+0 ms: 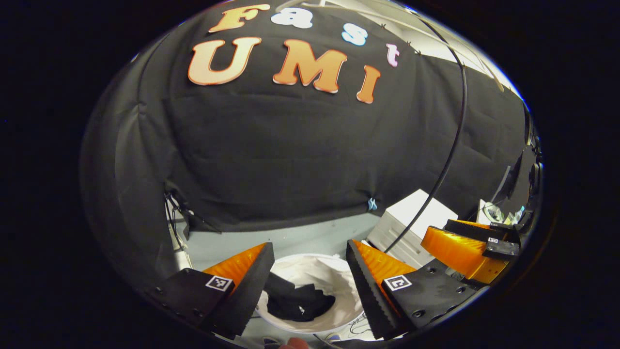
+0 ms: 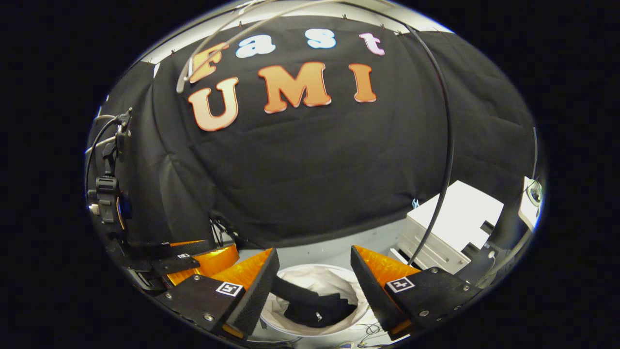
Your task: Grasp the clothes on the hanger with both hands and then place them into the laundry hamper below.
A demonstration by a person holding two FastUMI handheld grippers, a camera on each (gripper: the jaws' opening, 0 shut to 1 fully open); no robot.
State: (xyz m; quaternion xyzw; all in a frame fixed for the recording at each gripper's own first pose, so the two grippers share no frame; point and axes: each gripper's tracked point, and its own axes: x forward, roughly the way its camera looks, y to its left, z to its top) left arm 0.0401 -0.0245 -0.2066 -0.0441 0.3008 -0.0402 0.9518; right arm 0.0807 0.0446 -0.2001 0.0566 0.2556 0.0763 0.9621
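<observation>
A dark garment (image 1: 298,303) lies crumpled inside the white laundry hamper (image 1: 334,276) on the floor. My left gripper (image 1: 307,261) hangs above the hamper, open, with nothing between its fingers. In the right gripper view the same dark garment (image 2: 315,305) rests in the white hamper (image 2: 319,276). My right gripper (image 2: 315,266) is also open and empty above it. The right gripper (image 1: 472,245) shows at the right of the left gripper view. The left gripper (image 2: 193,259) shows at the lower left of the right gripper view.
A white box-like unit (image 1: 411,228) stands on the grey floor to the right of the hamper, seen again as the white unit (image 2: 450,228). A thin dark curved rod (image 1: 455,131) arcs down in front of it. Cables and a clamp (image 2: 109,184) hang at the left.
</observation>
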